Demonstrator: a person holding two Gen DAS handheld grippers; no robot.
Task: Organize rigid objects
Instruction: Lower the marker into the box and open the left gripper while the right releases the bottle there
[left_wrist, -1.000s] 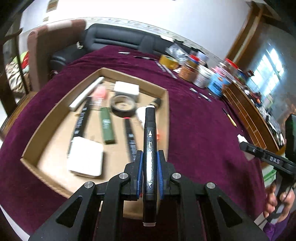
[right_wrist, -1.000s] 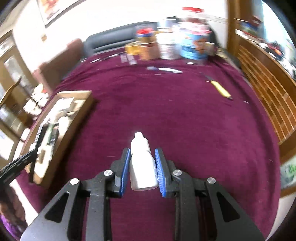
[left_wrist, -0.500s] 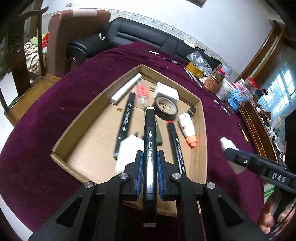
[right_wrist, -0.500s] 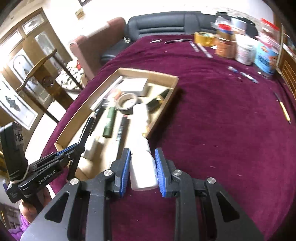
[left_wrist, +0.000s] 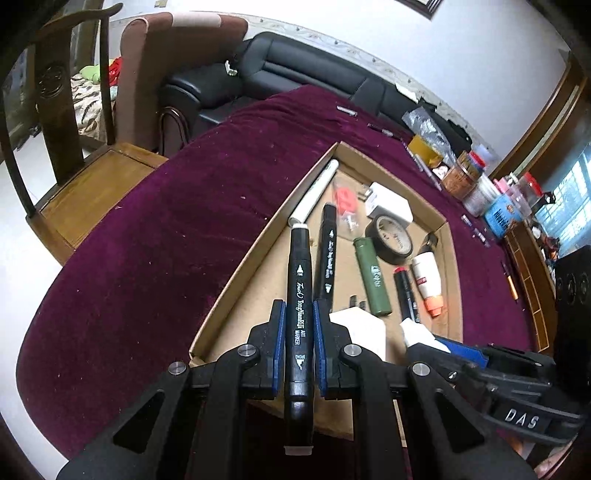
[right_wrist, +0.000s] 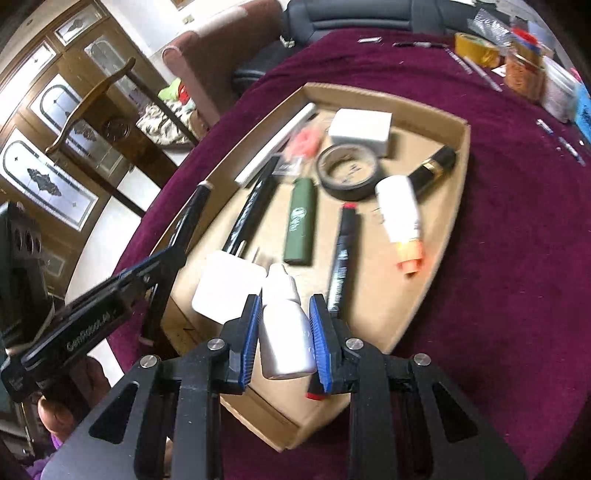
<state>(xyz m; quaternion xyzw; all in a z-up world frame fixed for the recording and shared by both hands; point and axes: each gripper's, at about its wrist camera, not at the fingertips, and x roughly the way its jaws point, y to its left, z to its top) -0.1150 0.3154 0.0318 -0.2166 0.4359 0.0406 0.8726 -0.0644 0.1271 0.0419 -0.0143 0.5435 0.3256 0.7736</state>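
Purple cloth (left_wrist: 155, 266) fills both frames around the cardboard tray (right_wrist: 463, 155), where my left gripper (left_wrist: 298, 332) clamps a black marker (left_wrist: 300, 295), its lower end cut off, while my right gripper (right_wrist: 285, 328) pinches a white bottle (right_wrist: 286, 332) at lower centre.

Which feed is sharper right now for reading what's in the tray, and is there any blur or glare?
Left wrist view: sharp, the print on the held marker is readable, and the tray bows from the fisheye lens. Right wrist view: motion blur smears the glue bottle and the far jars; no strong glare in either.

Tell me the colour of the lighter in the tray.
Dark green lighter, clearest in the right wrist view.
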